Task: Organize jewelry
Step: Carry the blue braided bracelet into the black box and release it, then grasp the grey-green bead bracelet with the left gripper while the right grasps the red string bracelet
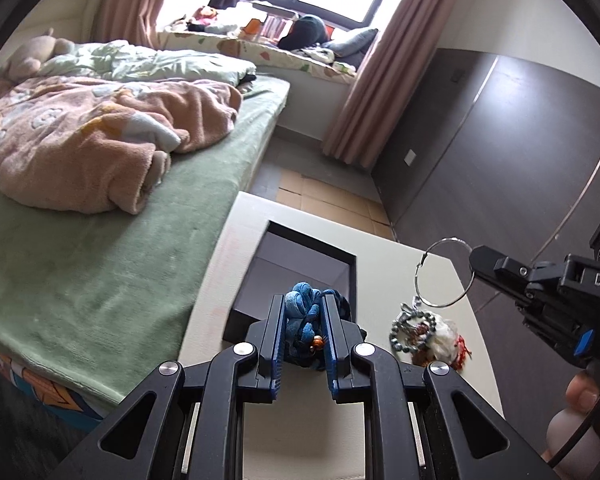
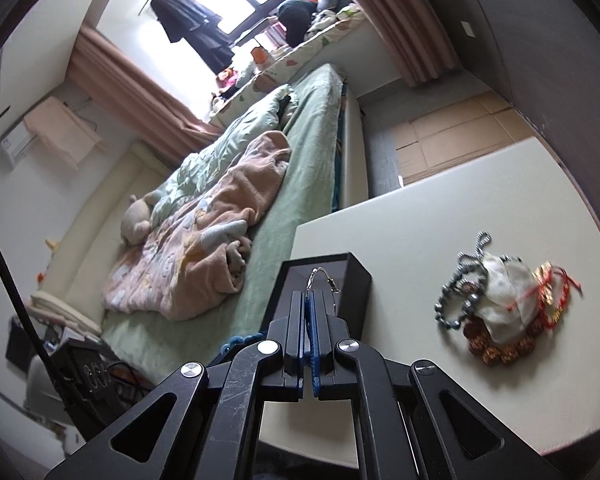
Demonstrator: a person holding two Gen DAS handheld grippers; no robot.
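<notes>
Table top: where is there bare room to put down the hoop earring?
On the table, the bare patch lies between the black box and the jewelry pile, and beyond the pile toward the far edge. It is crowded at the pile itself. The right gripper holds the hoop earring above the box.

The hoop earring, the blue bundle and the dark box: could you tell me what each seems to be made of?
Hoop earring, in the right gripper: apparently thin polished metal wire, silvery with bright glints.
Blue bundle, in the left gripper: soft woven cord or fabric, matte and knotted, with a small orange bead.
Dark box: probably rigid card or plastic, matte black, sharp edges.
</notes>
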